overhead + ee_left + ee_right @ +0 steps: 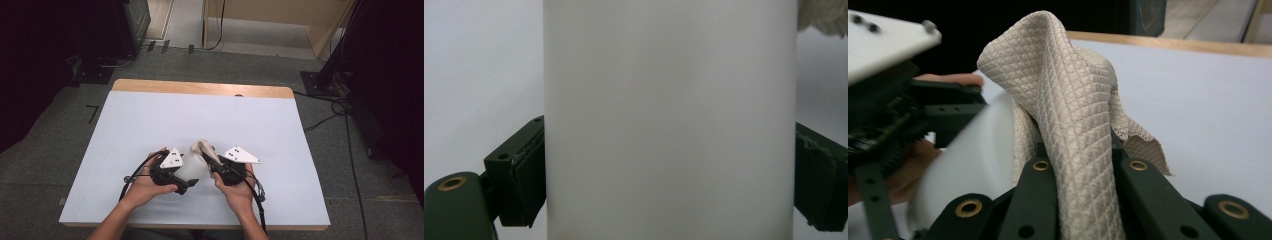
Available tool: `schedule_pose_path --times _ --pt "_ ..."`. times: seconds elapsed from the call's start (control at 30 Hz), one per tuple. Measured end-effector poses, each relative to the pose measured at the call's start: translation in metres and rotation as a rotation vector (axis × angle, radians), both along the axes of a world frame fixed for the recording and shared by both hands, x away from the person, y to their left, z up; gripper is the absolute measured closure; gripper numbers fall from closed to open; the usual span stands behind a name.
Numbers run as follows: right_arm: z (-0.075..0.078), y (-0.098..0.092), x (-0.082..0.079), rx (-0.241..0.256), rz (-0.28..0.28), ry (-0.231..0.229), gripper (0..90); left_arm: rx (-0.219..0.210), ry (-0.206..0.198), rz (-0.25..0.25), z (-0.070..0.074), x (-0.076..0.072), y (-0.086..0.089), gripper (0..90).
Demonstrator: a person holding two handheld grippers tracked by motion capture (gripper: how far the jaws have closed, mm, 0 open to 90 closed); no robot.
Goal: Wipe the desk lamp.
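Left claw: the left claw (186, 176) pinches a white cup (192, 172) from two sides.
Right claw: the right claw (212, 161) pinches a tan cloth (202, 148).
High view, table: the white table (150, 125) has a wooden edge at the far side.
High view, hands: the left hand (147, 187) and the right hand (240, 190) come in from the near side and sit close together.
High view, cup: the cup is between the two claws, near the front middle of the table.
High view, cloth: the cloth sticks up just beside the cup, on its right.
Left claw view, cup: the cup (669, 120) stands tall and wide between the two dark jaws, and each jaw presses on one side.
Left claw view, cloth: a bit of the cloth (824, 17) peeks in at the top right corner.
Right claw view, cloth: the cloth (1073, 125) rises from between the two jaws, which squeeze it, and it folds over at the top.
Right claw view, cup: the cup (973, 160) looks blurry at the left and touches the cloth.
Right claw view, other claw: the left claw (960, 112) is at the far left, holding the cup.
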State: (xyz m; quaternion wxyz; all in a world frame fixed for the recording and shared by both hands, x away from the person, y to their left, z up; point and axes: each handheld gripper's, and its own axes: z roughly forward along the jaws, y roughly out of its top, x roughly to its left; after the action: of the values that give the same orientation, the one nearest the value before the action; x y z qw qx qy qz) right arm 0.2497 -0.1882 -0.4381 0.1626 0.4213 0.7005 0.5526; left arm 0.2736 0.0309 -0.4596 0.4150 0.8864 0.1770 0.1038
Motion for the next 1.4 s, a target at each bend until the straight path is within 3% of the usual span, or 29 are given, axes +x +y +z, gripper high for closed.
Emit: schedule_pose_path --times 0.03,0.07,0.13,0.17,0.2,0.23,0.27,0.33,0.37,0.4,0.43,0.47,0.53,0.57,0.63,0.7,0.77,0.8,0.83,0.87,0.97,1.03,1.1,1.17,1.23,1.27,1.33,1.4 --pt "0.004 0.002 -0.003 0.006 0.008 -0.034 83.5 0.015 -0.068 -0.044 -0.001 -0.006 -0.001 8.2" --pt "0.006 0.003 -0.003 0.018 0.011 -0.034 83.4 0.015 -0.068 -0.044 -0.001 -0.006 -0.001 8.2" --pt "0.006 0.003 -0.002 0.023 0.006 -0.035 83.4 0.027 -0.107 -0.067 -0.002 -0.010 -0.003 8.2" --pt "0.004 0.002 -0.001 0.017 -0.003 -0.036 83.4 0.026 -0.097 -0.062 -0.002 -0.009 -0.003 8.2" --pt "-0.001 0.000 0.004 0.004 -0.028 -0.001 83.4 0.003 -0.018 -0.015 -0.001 -0.001 -0.001 8.2" --pt "-0.001 0.000 0.004 0.004 -0.028 -0.001 83.4 0.003 -0.018 -0.015 -0.001 -0.001 -0.001 8.2" --pt "-0.005 -0.001 0.005 -0.007 -0.039 0.020 83.4 -0.021 0.029 0.014 -0.001 0.004 0.001 8.2" --pt "-0.007 -0.001 0.004 -0.009 -0.039 0.028 83.6 -0.046 0.081 0.032 -0.001 0.009 0.005 8.2" --pt "-0.006 0.000 0.003 -0.006 -0.035 0.022 83.6 -0.045 0.081 0.034 -0.001 0.009 0.005 8.2" --pt "0.001 0.002 0.000 0.001 -0.008 -0.004 83.5 -0.036 0.066 0.026 -0.001 0.007 0.005 8.2" --pt "0.004 0.003 -0.002 0.007 0.006 -0.018 83.4 -0.003 -0.009 -0.016 -0.001 0.000 0.001 8.2" --pt "0.004 0.003 -0.002 0.007 0.006 -0.018 83.4 -0.003 -0.009 -0.016 -0.001 0.000 0.001 8.2" --pt "0.008 0.005 -0.003 0.028 0.011 -0.032 83.2 0.022 -0.088 -0.060 -0.002 -0.008 -0.002 8.2" --pt "0.007 0.004 -0.001 0.022 -0.003 -0.031 83.1 0.032 -0.105 -0.070 -0.002 -0.009 -0.003 8.2" --pt "0.001 0.001 0.005 -0.001 -0.033 0.004 83.2 0.014 -0.010 -0.008 0.000 0.000 -0.002 8.2" --pt "-0.007 0.000 0.006 -0.008 -0.051 0.047 83.4 -0.033 0.081 0.048 0.000 0.008 0.002 8.2" --pt "-0.007 0.000 0.005 -0.007 -0.054 0.041 83.5 -0.034 0.091 0.052 0.000 0.009 0.003 8.1" --pt "0.000 0.002 0.002 -0.010 -0.032 0.019 83.5 -0.016 0.054 0.036 0.000 0.005 0.001 8.2" --pt "0.000 0.002 0.002 -0.010 -0.032 0.019 83.5 -0.016 0.054 0.036 0.000 0.005 0.001 8.2" --pt "0.007 0.005 -0.002 0.000 -0.008 -0.016 83.4 0.002 0.015 0.012 0.000 0.001 0.000 8.2" --pt "0.009 0.006 -0.001 0.012 -0.010 -0.036 83.2 0.035 -0.094 -0.056 -0.002 -0.009 -0.004 8.2" --pt "0.004 0.004 0.003 0.001 -0.035 -0.017 83.2 0.034 -0.092 -0.056 -0.002 -0.009 -0.005 8.2" --pt "-0.007 -0.001 0.009 -0.021 -0.080 0.060 83.3 -0.003 -0.004 -0.007 -0.001 0.000 0.000 8.2" --pt "-0.006 -0.002 0.007 -0.023 -0.081 0.084 83.4 -0.027 0.039 0.027 -0.001 0.004 0.002 8.1" --pt "-0.002 0.000 0.005 -0.011 -0.054 0.078 83.5 -0.026 0.040 0.031 -0.001 0.004 0.002 8.1" --pt "0.002 0.003 0.002 -0.013 -0.035 0.048 83.5 -0.019 0.026 0.024 -0.001 0.003 0.001 8.1" --pt "0.014 0.009 -0.003 -0.018 -0.008 -0.019 83.3 0.001 -0.014 0.002 -0.001 -0.002 -0.001 8.2" --pt "0.013 0.009 -0.001 -0.011 -0.017 -0.032 83.3 0.022 -0.065 -0.017 -0.001 -0.007 -0.004 8.2"
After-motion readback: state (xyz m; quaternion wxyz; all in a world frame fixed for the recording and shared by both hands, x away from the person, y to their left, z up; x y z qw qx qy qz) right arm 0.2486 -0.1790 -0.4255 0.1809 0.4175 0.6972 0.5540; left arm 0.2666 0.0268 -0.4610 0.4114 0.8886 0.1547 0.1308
